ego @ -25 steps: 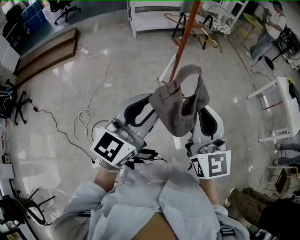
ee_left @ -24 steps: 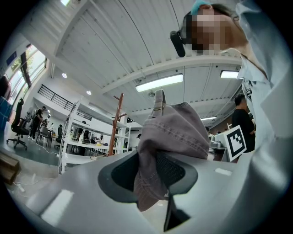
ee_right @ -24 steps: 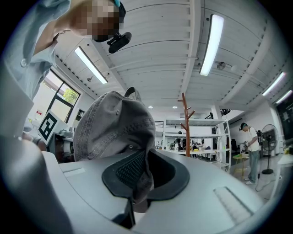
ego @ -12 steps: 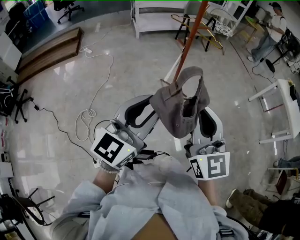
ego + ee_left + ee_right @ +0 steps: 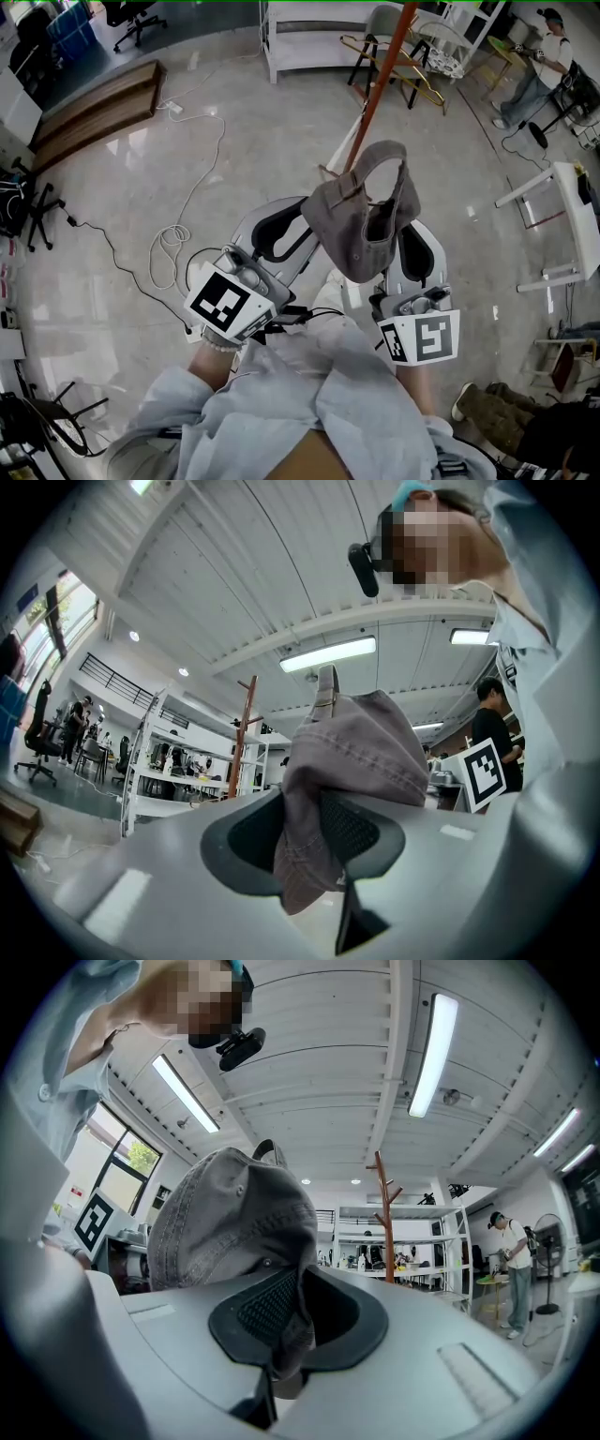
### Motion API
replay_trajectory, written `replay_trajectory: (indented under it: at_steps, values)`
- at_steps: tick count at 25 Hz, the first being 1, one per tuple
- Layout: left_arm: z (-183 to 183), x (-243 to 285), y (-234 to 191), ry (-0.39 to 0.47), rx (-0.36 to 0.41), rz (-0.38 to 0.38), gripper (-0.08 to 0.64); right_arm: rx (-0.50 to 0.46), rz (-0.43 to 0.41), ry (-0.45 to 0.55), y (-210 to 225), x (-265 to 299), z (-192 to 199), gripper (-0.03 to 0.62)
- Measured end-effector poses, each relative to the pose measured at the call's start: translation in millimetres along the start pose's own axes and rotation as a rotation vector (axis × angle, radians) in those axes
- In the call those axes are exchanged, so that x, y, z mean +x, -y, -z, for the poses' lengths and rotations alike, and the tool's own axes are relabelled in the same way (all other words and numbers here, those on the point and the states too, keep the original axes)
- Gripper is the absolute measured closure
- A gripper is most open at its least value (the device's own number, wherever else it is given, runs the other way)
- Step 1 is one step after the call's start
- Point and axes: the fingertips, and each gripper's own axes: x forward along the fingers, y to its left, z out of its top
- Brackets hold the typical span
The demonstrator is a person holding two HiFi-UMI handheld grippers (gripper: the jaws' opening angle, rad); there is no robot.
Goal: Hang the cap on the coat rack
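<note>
Left gripper [image 5: 298, 217] and right gripper [image 5: 399, 231], head view: both are raised side by side, and each has its jaws closed down on a fold of cloth at one side of the cap [image 5: 360, 221]. The left gripper view shows grey fabric pinched between that gripper's [image 5: 309, 834] dark pads. The right gripper view shows the same at the right gripper [image 5: 281, 1324], with the cap's edge trapped in the narrow gap. The pale polished floor [image 5: 234, 150] fills the background. A low wooden platform [image 5: 94, 108] lies at 10 o'clock and a white table [image 5: 570, 202] at 3 o'clock. The coat rack [image 5: 381, 75], an orange-brown pole, runs from just behind the cap toward 12 o'clock. In the gripper views it stands upright beyond the cap [image 5: 246, 738] [image 5: 384, 1213], apart from it. The cap hangs between the two grippers at centre frame, crown downward, opening facing up. A white cable [image 5: 173, 234] lies coiled on the floor at 9 o'clock.
</note>
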Motion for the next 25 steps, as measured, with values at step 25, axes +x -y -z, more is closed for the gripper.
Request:
replay_trajectory:
  at_steps: [25]
  values:
    - [34,173,-71,-0.009,0.033,-0.066,0.434,0.039,-0.072,0.014,152,123,40,0.560]
